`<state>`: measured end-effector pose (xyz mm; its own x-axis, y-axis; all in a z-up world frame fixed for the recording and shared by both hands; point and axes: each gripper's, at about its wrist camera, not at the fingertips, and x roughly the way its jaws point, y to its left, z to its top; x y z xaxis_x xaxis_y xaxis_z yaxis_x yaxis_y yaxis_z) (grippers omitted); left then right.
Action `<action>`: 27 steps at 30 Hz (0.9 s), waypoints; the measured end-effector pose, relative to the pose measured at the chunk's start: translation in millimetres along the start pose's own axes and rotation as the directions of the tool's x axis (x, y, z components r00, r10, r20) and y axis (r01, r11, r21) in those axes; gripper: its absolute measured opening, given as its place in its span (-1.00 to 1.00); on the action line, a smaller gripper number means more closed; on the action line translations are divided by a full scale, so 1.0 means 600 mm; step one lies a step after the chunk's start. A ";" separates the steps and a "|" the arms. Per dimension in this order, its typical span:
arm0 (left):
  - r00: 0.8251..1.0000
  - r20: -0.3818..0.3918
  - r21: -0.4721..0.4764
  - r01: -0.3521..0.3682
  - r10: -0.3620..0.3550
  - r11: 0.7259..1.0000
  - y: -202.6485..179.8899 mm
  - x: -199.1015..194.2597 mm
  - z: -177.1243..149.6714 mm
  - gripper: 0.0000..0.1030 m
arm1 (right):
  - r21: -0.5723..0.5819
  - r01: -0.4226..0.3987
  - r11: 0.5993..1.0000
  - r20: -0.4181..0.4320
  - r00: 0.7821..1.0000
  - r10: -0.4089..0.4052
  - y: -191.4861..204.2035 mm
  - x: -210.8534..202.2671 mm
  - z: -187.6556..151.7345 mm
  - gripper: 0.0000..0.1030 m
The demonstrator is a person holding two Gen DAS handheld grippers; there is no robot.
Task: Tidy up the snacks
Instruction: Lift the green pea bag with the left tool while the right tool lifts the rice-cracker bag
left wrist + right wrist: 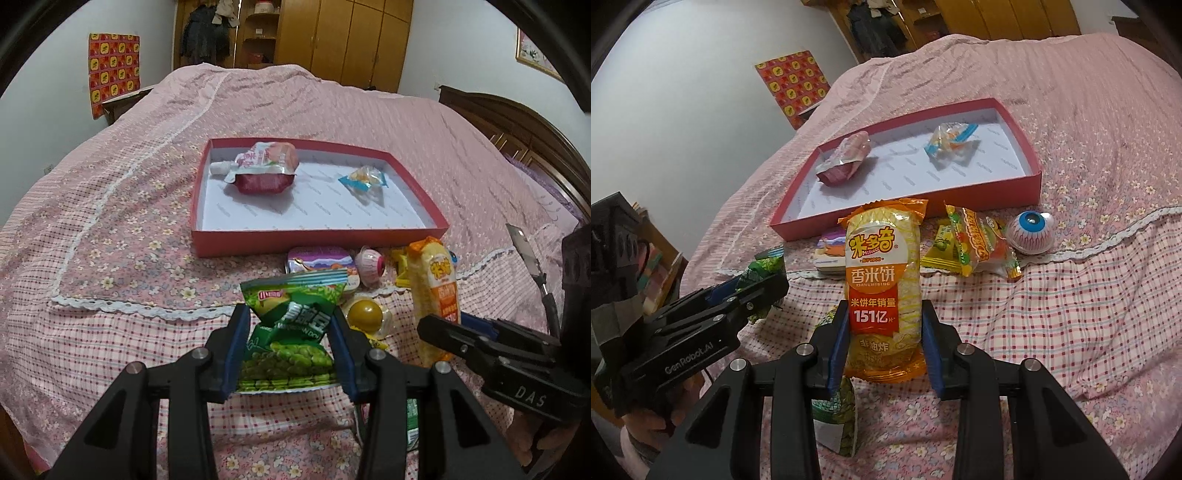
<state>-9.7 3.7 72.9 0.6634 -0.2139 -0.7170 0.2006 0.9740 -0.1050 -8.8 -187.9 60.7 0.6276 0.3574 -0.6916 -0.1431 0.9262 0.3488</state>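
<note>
The left gripper (288, 343) clenched the green pea packet (291, 332) while the right gripper (885, 343) clenched the orange rice cracker pack (882, 288), both above the bed (110, 229) near the red box (236, 242).

The left claw (287, 343) is clamped on the green pea packet (291, 332), held level. Just to its right, the right claw (885, 345) grips the orange rice cracker pack (882, 291) upright between blue pads.

Rice cracker pack (882, 291) reads "151亿"; left claw (759, 286) reads "GenRobot.AI"
</note>
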 end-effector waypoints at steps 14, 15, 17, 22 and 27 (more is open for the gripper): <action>0.999 0.038 -0.015 0.009 -0.009 1.000 -0.002 -0.044 0.010 -0.13 | -0.009 -0.007 1.000 0.049 0.999 0.008 0.015 -0.042 -0.005 -0.29; 0.999 0.042 -0.017 0.011 -0.011 1.000 -0.002 -0.047 0.011 -0.13 | -0.013 -0.005 1.000 0.052 0.999 0.005 0.017 -0.045 -0.005 -0.29; 0.999 0.050 -0.021 0.012 -0.011 1.000 -0.001 -0.051 0.012 -0.13 | -0.018 -0.003 1.000 0.058 0.998 0.004 0.019 -0.050 -0.006 -0.29; 0.999 0.054 -0.030 0.006 -0.004 1.000 0.003 -0.055 0.016 -0.13 | -0.026 -0.003 1.000 0.069 0.998 0.005 0.022 -0.059 -0.003 -0.29; 0.998 0.065 -0.045 0.021 -0.018 0.999 0.009 -0.056 0.024 -0.13 | -0.032 -0.001 0.999 0.070 0.998 0.003 0.021 -0.062 0.000 -0.29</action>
<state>-20.5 15.0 106.0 0.7049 -0.2357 -0.6690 0.1815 0.9717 -0.1511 -34.3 -189.4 91.0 0.6795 0.3508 -0.6444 -0.1677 0.9293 0.3290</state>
